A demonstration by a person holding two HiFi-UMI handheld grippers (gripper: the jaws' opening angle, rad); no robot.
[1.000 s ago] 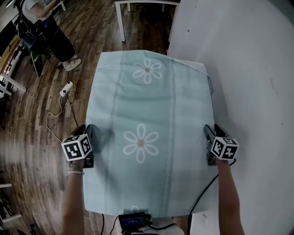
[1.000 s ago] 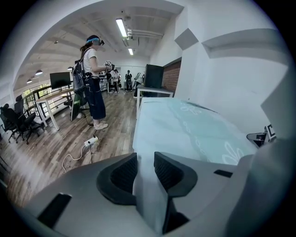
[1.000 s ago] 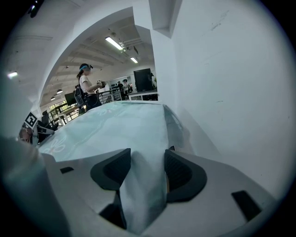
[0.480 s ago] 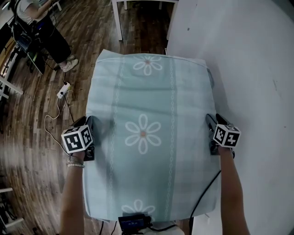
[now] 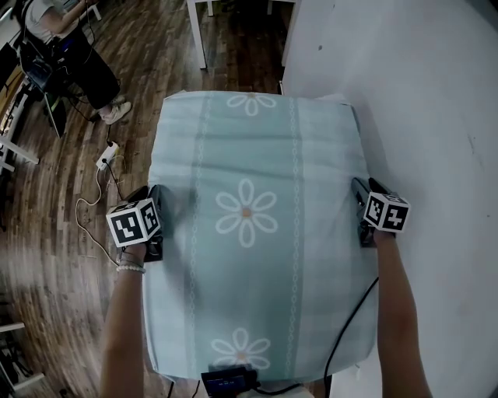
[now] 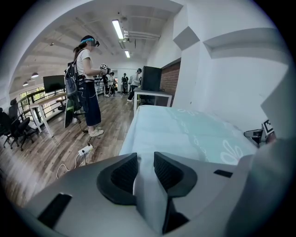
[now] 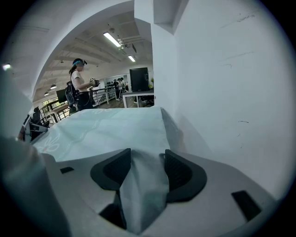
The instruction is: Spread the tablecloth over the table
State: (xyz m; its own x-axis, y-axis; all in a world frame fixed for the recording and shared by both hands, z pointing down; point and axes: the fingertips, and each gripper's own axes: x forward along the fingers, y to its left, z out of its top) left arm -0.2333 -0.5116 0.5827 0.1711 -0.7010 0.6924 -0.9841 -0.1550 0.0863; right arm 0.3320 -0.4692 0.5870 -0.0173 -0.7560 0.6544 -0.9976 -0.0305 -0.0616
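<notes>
A pale teal tablecloth [image 5: 257, 210] with white daisy prints and chain stripes lies stretched over the table, which it hides. My left gripper [image 5: 158, 204] is shut on the cloth's left edge; in the left gripper view the fabric [image 6: 147, 185] is pinched between the dark pads. At the right edge, close to the white wall, my right gripper [image 5: 359, 200] is shut on a thicker bunch of the cloth [image 7: 143, 185]. The tablecloth [image 6: 185, 132] runs away flat ahead of both grippers [image 7: 106, 132].
A white wall [image 5: 436, 116] runs along the table's right side. Wooden floor [image 5: 62, 233] lies to the left, with a power strip and cable [image 5: 105, 155]. A person [image 5: 74, 54] stands at the far left, and a white table [image 5: 233, 15] beyond the far end.
Both grippers have carried the cloth toward the far end. The far edge has dropped flat over the table's far end, and a third daisy has come into view at the near end.
</notes>
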